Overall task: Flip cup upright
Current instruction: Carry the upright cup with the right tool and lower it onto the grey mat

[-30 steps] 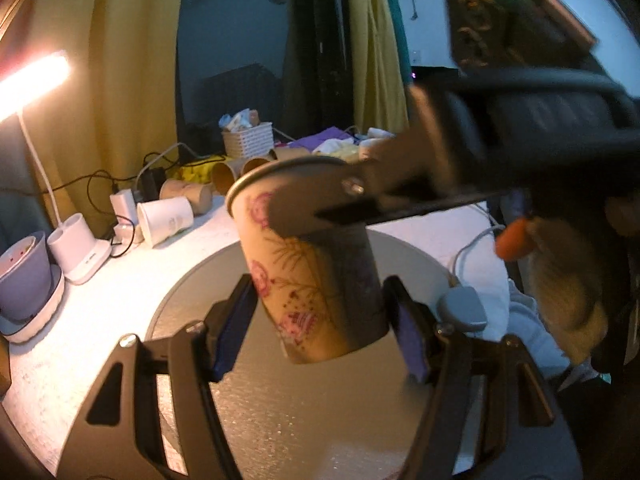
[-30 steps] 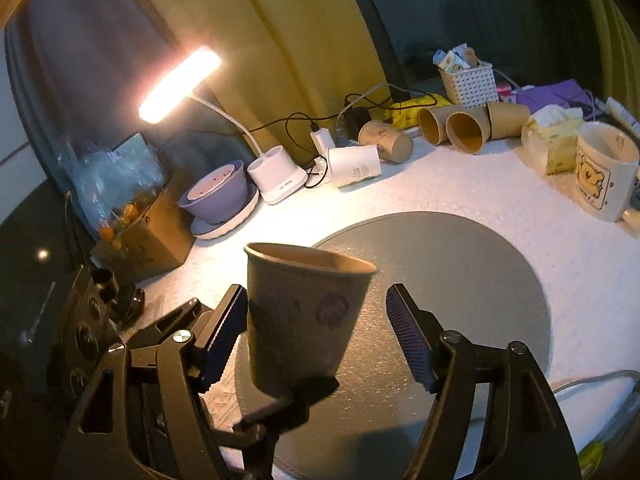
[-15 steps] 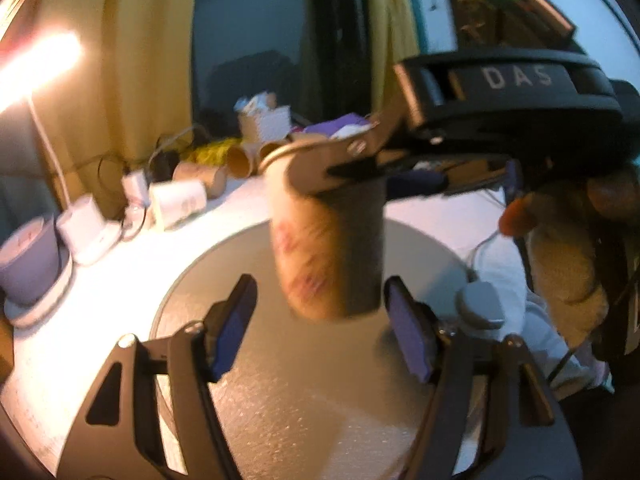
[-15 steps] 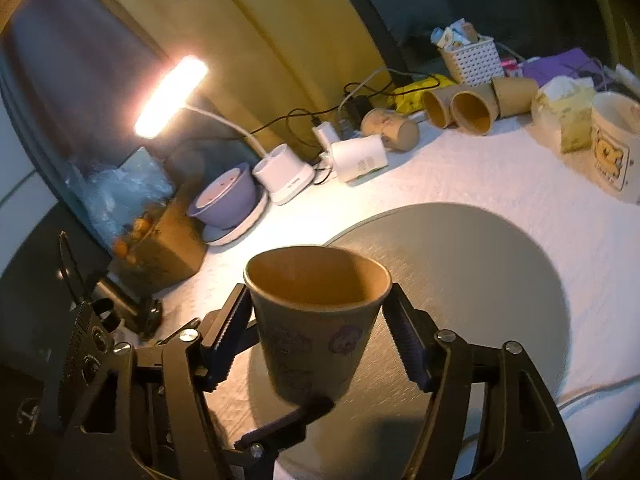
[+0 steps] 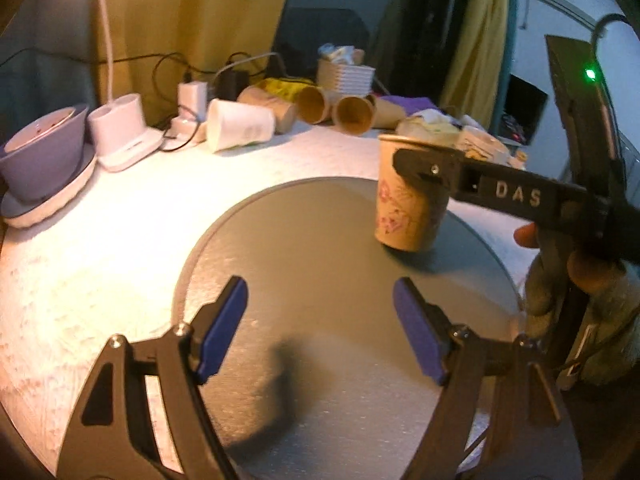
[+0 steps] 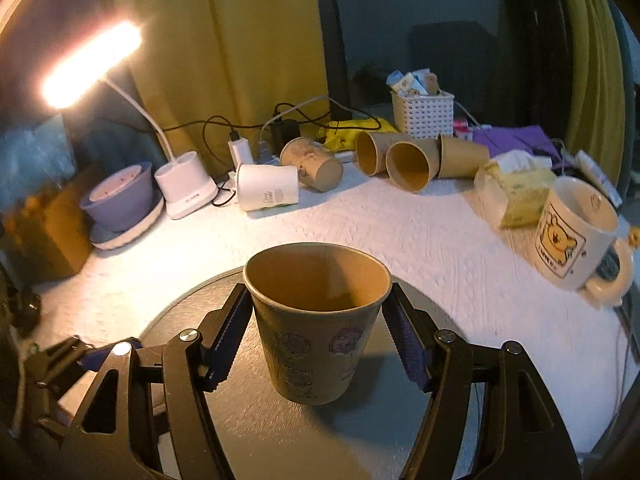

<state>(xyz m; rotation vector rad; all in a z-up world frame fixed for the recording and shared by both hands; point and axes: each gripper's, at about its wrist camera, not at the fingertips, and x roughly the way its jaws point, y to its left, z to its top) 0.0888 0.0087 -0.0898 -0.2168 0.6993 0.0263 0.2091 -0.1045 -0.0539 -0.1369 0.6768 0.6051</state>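
Upright cup (image 6: 316, 320) gripped between right tool (image 6: 316, 340) pads; left tool (image 5: 320, 332) wide open, empty

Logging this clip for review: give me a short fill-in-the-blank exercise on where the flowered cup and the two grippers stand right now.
1. The flowered paper cup has its open mouth facing ____.
2. The cup sits between the fingers of the ____ gripper.
3. The left gripper is open and holds ____.
4. Under the cup lies a round ____ mat.

Missing words: up; right; nothing; grey
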